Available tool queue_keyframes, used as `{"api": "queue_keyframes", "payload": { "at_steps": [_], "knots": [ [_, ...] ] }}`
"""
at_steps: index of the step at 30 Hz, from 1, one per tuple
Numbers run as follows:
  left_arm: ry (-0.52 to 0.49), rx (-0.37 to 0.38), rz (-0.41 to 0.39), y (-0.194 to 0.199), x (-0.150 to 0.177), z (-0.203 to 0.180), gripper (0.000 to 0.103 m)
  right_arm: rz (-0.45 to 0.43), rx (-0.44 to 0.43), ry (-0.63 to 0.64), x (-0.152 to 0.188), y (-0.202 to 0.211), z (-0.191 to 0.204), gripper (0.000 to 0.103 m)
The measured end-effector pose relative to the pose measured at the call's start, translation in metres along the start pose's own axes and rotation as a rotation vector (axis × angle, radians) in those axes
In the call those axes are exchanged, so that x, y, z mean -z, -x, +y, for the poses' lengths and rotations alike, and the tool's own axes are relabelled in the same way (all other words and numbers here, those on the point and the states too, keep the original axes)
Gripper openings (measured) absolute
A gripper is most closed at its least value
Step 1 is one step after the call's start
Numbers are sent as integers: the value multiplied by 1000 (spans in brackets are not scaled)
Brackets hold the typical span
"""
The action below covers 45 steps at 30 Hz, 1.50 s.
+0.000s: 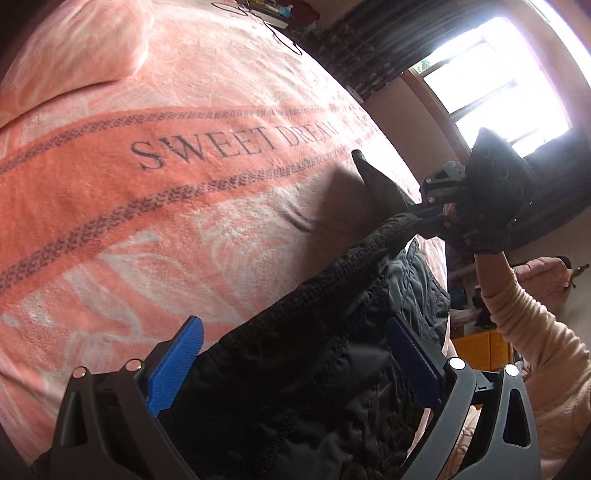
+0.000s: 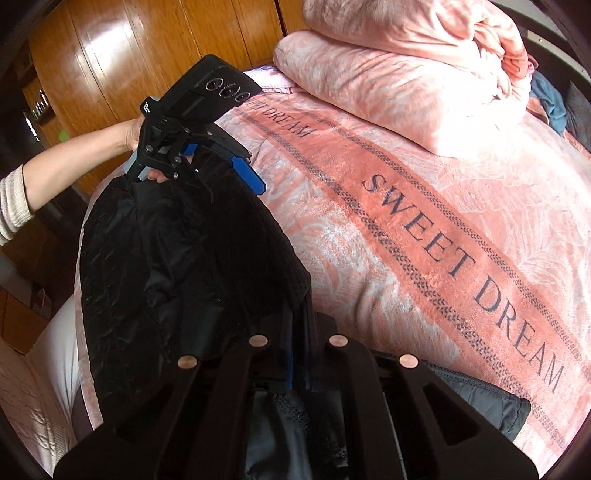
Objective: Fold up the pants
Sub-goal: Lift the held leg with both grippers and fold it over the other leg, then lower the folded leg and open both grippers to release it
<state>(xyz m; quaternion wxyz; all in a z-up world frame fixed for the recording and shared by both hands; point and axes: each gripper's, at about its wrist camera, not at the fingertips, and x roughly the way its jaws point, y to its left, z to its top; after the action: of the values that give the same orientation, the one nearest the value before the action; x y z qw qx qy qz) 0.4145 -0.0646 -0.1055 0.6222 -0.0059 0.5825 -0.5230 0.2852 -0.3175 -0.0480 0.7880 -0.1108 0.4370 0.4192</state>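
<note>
Black quilted pants (image 1: 332, 302) with a knitted waistband are held up over the front of a pink "SWEET DREAM" blanket (image 1: 147, 203). My left gripper (image 1: 295, 363) stands open, its blue pads wide apart with the bunched pants lying between them. In the right wrist view the left gripper (image 2: 195, 181) straddles the far top of the pants (image 2: 177, 266). My right gripper (image 2: 299, 332) is shut on the near edge of the pants. In the left wrist view the right gripper (image 1: 413, 218) pinches the waistband's far end and lifts it off the blanket (image 2: 443, 240).
A pink pillow (image 2: 388, 85) and a folded duvet (image 2: 424, 26) lie at the head of the bed. A wooden wardrobe (image 2: 147, 48) stands beside the bed. A bright window (image 1: 498, 81) and a dark curtain (image 1: 369, 48) are behind. A cream sleeve (image 1: 535, 332) reaches in.
</note>
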Motion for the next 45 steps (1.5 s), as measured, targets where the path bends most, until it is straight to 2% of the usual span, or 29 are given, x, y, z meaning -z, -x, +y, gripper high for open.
{"api": "queue_keyframes", "payload": {
  "at_steps": [3,4,5,7,10,14,17,21,24,29,35,40,43,45],
  "knots": [
    [-10,13,14,-2,6,-1,98,-42,-2,1,-6,0,6,3],
    [-12,10,-2,-1,7,-2,92,-47,10,-6,-7,0,5,3],
    [-18,-14,-11,0,9,-2,62,-49,21,-17,-6,0,4,3],
    [-60,-98,3,-2,13,-5,24,-52,35,-45,-6,0,0,3],
    [-122,-141,-26,-1,19,-19,13,-52,91,-56,-5,-2,6,3],
    [-209,-278,-122,14,29,-54,11,-84,163,-73,0,9,22,3],
    [-305,-457,-194,25,46,-106,11,-138,207,-95,7,28,44,4],
    [-369,-673,-269,23,88,-175,11,-185,267,-82,30,52,94,4],
    [-423,-791,-280,9,130,-217,11,-195,303,-64,57,63,138,4],
    [-407,-853,-301,-19,197,-263,13,-172,319,-104,110,65,198,6],
    [-259,-812,-308,-56,269,-280,15,-93,288,-208,169,38,245,6],
    [-149,-758,-283,-95,305,-272,18,22,300,-278,201,6,251,9],
    [-90,-742,-268,-112,314,-262,20,72,324,-276,212,-5,255,12],
    [-67,-721,-287,-110,317,-263,27,84,332,-275,212,-5,258,16]
  ]
}}
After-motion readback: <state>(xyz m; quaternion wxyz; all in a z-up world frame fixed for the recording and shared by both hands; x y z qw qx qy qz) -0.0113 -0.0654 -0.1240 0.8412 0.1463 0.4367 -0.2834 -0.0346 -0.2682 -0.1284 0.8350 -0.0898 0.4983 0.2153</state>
